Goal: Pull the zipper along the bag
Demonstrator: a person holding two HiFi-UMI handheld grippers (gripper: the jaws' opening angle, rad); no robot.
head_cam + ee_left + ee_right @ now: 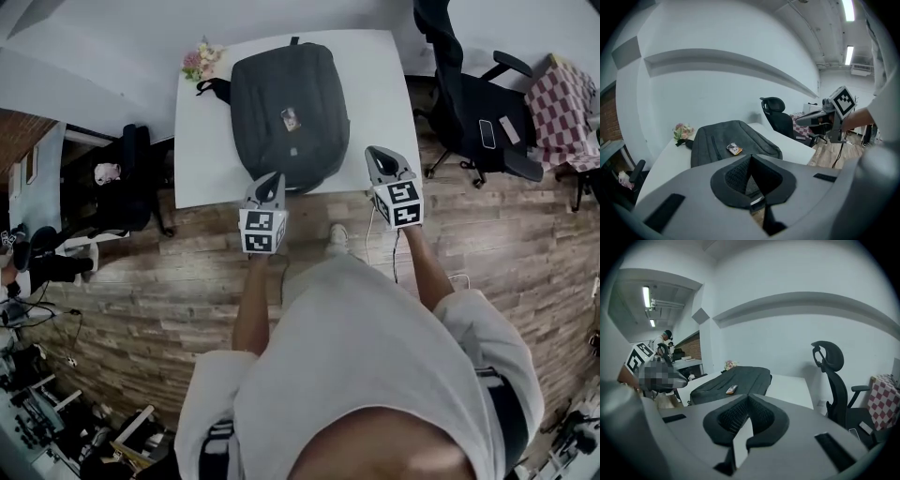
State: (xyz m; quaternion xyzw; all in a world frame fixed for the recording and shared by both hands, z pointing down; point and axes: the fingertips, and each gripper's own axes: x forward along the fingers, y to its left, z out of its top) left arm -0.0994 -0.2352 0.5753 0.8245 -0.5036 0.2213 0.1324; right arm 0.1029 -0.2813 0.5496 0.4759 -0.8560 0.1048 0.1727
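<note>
A dark grey bag (289, 112) lies flat on a white table (202, 159), its long side running away from the person and its near end close to the table's front edge; a small orange-edged tag (290, 119) sits on its upper face; the zipper pull is too small to make out in any view. The left gripper (277, 176) hangs at the table's front edge with its tips pointing at the bag's near end, and in the head view they overlap that end; its own view shows the bag lying beyond the jaws, which are pressed together with nothing between them. The right gripper (374, 150) hovers over the table's near right corner, just beside the bag's right flank and apart from it; its jaws are likewise closed tip to tip and empty. A small bunch of pink flowers (202, 61) rests at the far left corner of the table, near the bag's top; a black office chair (464, 94) stands to the right of the table on the wooden floor (141, 300), with a red-checked cloth (562, 103) beyond it.
</note>
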